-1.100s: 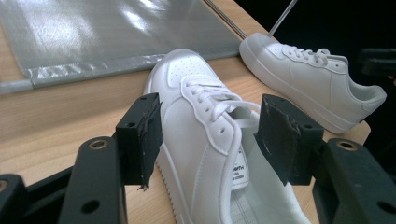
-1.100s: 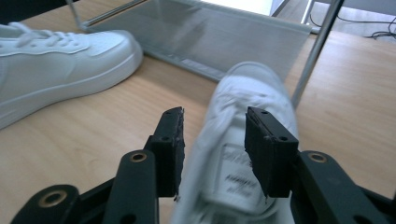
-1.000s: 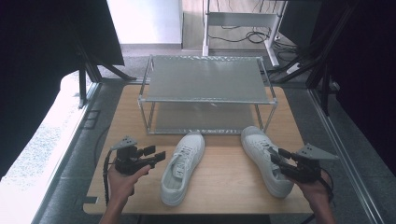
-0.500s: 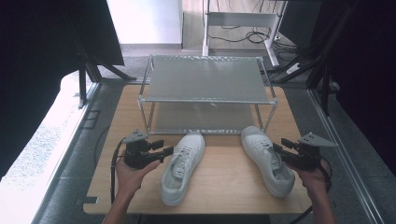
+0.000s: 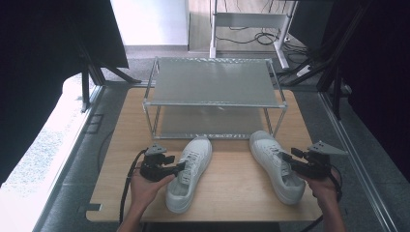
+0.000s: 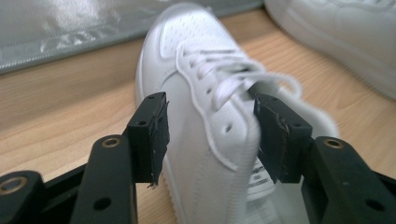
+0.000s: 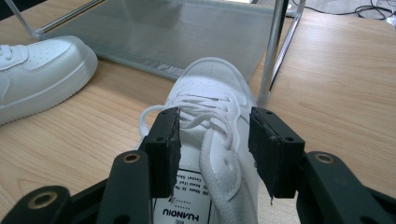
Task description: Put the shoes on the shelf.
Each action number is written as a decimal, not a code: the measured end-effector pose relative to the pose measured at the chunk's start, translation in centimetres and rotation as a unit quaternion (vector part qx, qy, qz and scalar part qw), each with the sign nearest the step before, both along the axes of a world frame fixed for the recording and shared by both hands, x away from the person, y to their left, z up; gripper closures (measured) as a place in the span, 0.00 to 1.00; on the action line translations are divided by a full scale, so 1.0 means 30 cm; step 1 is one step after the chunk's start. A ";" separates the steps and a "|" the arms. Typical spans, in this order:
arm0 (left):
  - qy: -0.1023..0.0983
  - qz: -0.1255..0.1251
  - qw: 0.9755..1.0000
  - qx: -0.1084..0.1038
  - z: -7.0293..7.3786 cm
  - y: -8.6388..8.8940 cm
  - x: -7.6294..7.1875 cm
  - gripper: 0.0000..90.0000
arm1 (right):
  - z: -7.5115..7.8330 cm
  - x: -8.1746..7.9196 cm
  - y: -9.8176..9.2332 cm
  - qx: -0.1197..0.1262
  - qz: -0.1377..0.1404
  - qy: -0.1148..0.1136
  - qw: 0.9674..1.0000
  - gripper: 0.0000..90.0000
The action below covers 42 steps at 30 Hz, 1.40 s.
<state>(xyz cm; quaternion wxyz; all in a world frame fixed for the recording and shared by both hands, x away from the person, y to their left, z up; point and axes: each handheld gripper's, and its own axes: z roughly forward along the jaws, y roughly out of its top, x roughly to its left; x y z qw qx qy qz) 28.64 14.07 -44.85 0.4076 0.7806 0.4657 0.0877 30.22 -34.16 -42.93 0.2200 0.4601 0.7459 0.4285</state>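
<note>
We straddle each white sneaker's collar wall: left tool on left sneaker, right tool on right sneaker. Both tools unclenched; toes point toward rack on bench.

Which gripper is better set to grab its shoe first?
Right, probably: the right gripper already straddles its shoe's collar. The left gripper has only one finger against its shoe.

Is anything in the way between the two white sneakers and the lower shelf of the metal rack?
Nothing visible blocks either. The left white sneaker and right white sneaker lie toe-first toward the grey metal rack, with bare wooden tabletop between. The rack's front right leg stands just beside the right sneaker's toe, so steer clear of it.
</note>
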 end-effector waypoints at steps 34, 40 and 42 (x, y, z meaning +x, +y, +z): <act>0.006 0.033 0.997 0.074 -0.044 -0.058 0.019 0.63 | -0.104 0.062 -0.010 -0.096 -0.030 0.062 0.993 0.66; 0.011 0.035 0.996 0.082 -0.053 -0.072 0.024 0.72 | -0.114 0.089 0.006 -0.118 -0.011 0.063 0.991 0.75; 0.007 0.039 0.996 0.086 -0.059 -0.077 0.024 0.77 | -0.117 0.100 0.009 -0.120 -0.007 0.069 0.990 0.79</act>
